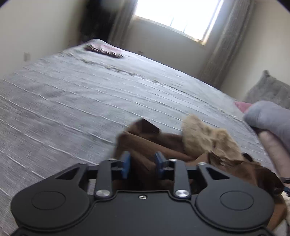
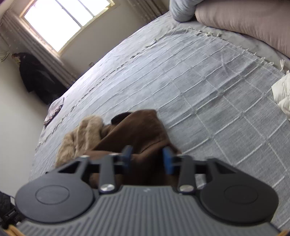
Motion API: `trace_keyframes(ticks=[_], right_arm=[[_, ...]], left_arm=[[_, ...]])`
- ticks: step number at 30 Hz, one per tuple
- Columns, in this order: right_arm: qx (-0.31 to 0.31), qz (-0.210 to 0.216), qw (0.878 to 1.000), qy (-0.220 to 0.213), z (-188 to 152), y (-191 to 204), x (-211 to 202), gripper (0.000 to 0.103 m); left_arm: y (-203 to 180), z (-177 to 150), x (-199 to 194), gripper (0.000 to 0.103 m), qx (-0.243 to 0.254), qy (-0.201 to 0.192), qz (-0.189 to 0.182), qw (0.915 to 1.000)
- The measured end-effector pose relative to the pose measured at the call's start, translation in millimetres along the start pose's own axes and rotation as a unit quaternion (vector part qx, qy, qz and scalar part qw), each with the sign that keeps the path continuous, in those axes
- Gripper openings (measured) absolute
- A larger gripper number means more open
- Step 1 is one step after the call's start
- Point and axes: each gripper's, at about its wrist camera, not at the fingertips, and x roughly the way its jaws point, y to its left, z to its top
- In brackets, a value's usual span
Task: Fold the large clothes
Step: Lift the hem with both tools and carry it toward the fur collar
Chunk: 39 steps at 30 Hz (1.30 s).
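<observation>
A brown coat (image 1: pixel 145 143) with a tan fur collar (image 1: pixel 201 138) lies bunched on the grey bedspread (image 1: pixel 81 101). My left gripper (image 1: pixel 142 164) is over it, blue pads apart, with brown cloth between and below them; no grip shows. In the right wrist view the same coat (image 2: pixel 137 130) and its fur collar (image 2: pixel 83 134) lie in a heap. My right gripper (image 2: pixel 148 159) is open just above the near part of the coat, cloth showing between the pads. The person's right forearm in a grey sleeve (image 1: pixel 268 118) shows at the right of the left wrist view.
The bed (image 2: pixel 208 81) is covered by a grey striped spread. A folded patterned cloth (image 1: pixel 104 50) lies at its far corner. A pink pillow (image 2: pixel 244 21) and a white garment (image 2: pixel 282 96) lie at the right. A window (image 1: pixel 177 16) and curtains are behind.
</observation>
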Motion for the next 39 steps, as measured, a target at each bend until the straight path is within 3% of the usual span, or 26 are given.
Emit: trace_keyframes(ticks=[1,2,9,13,16,18,19,21,22,23,25,28,31,32,34,35,37,38,39], right_arm=[[-0.008,-0.008,1.000,-0.015,2.2,0.0,-1.2,0.078],[-0.018,-0.009,0.999,-0.028,6.1,-0.7,-4.3,0.079],[-0.083,-0.015,0.996,-0.036,12.6,-1.1,-15.4,0.079],[-0.136,-0.029,0.990,-0.013,2.7,12.4,8.9,0.079],[-0.171,-0.052,0.984,-0.012,-1.3,25.7,34.5,0.079],[-0.179,-0.069,0.981,-0.009,-1.4,30.6,53.7,0.073],[-0.176,-0.077,0.981,-0.006,-1.2,31.4,63.2,0.069],[-0.167,-0.077,0.983,-0.005,-2.9,32.4,76.3,0.033],[-0.167,-0.079,0.983,-0.013,-4.9,34.5,77.8,0.023],[-0.180,-0.094,0.979,-0.031,-8.5,39.4,75.4,0.010],[-0.213,-0.127,0.964,-0.102,-17.2,51.2,56.7,0.007],[-0.237,-0.132,0.942,-0.196,-21.0,68.4,28.3,0.004],[-0.245,-0.192,0.904,-0.293,-7.7,90.1,16.3,0.000],[-0.235,-0.192,0.904,-0.300,4.2,92.5,15.1,0.000],[-0.209,-0.180,0.924,-0.264,27.7,92.1,26.1,0.000],[-0.202,-0.176,0.931,-0.247,33.7,90.9,33.3,0.000],[-0.183,-0.128,0.957,-0.183,39.7,84.2,50.2,0.003],[-0.175,-0.110,0.966,-0.153,36.4,80.6,59.2,0.007],[-0.172,-0.098,0.972,-0.129,35.2,76.7,70.2,0.030]], left_arm=[[-0.8,2.0,-3.9,0.070,0.011,-0.024,0.022,0.9994],[-0.2,4.6,-8.2,0.081,0.023,-0.045,0.028,0.9984],[1.1,-2.6,2.5,0.082,0.102,-0.010,0.020,0.9945],[-6.5,-12.7,35.0,0.079,0.140,0.033,0.011,0.9896],[-12.9,-11.9,59.3,0.079,0.160,0.040,0.019,0.9861],[-14.9,-8.6,73.1,0.069,0.153,0.044,0.017,0.9871],[-15.8,-7.8,79.0,0.056,0.143,0.044,0.015,0.9887],[-19.1,-8.8,83.5,0.036,0.119,0.032,0.023,0.9921],[-24.0,-11.3,79.4,0.016,0.117,0.011,0.037,0.9924],[-30.2,-14.1,70.9,0.013,0.118,-0.017,0.049,0.9917],[-38.6,-17.8,44.5,0.012,0.121,-0.087,0.052,0.9875],[-47.1,-7.0,15.5,0.012,0.124,-0.162,0.050,0.9777],[-50.7,16.9,10.0,0.012,0.097,-0.204,0.064,0.9721],[-49.4,24.4,14.3,0.012,0.088,-0.208,0.067,0.9718],[-50.1,32.3,36.8,0.012,0.100,-0.195,0.078,0.9725],[-51.6,33.3,53.5,0.013,0.111,-0.174,0.090,0.9743],[-50.2,26.7,84.7,0.013,0.115,-0.132,0.104,0.9791],[-47.7,21.5,96.7,0.013,0.114,-0.114,0.108,0.9810],[-43.8,16.0,105.0,0.013,0.109,-0.105,0.110,0.9824]])
